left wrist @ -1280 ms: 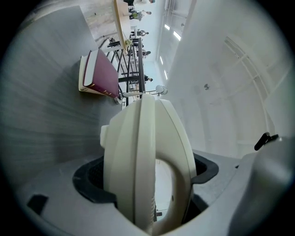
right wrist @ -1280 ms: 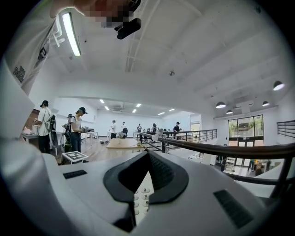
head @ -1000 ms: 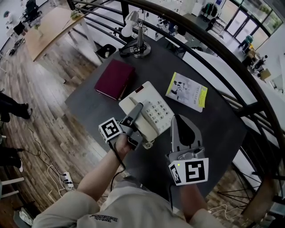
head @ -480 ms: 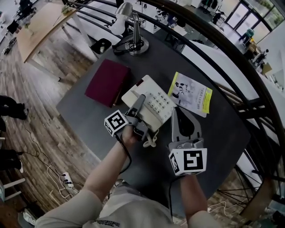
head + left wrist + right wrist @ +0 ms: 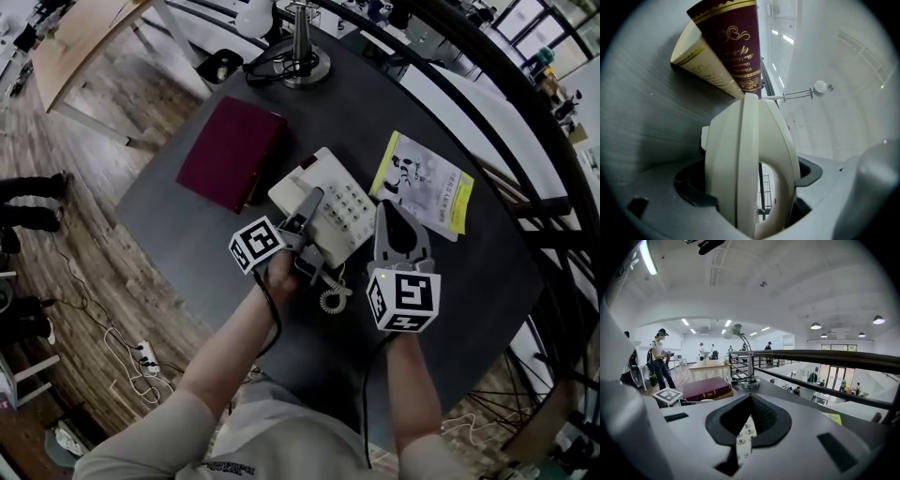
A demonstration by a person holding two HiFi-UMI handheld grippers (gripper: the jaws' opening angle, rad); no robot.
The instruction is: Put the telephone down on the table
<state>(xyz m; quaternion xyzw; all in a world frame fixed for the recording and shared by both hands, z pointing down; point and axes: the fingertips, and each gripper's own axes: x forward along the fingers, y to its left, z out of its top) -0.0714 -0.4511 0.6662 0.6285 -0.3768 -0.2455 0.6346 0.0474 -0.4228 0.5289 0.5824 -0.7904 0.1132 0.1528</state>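
The cream telephone base (image 5: 333, 202) sits mid-table with its keypad up. Its handset (image 5: 317, 255) lies along the base's near left edge, and my left gripper (image 5: 307, 211) is shut on it. The coiled cord (image 5: 332, 299) hangs toward me. In the left gripper view the handset (image 5: 745, 159) fills the space between the jaws of the left gripper (image 5: 750, 187). My right gripper (image 5: 391, 214) hovers just right of the base, shut and empty. In the right gripper view the right gripper (image 5: 748, 423) points at the keypad (image 5: 744, 434), seen through the jaws' hollow.
On the dark round table (image 5: 469, 272) a maroon book (image 5: 230, 155) lies left of the phone and a yellow-edged booklet (image 5: 427, 183) lies to its right. A lamp base with cables (image 5: 298, 64) stands at the far edge. A curved railing (image 5: 525, 122) runs behind the table.
My left gripper stays shut on the handset and has shifted slightly right. The right gripper has moved forward, closer to the phone base. The head view has tilted.
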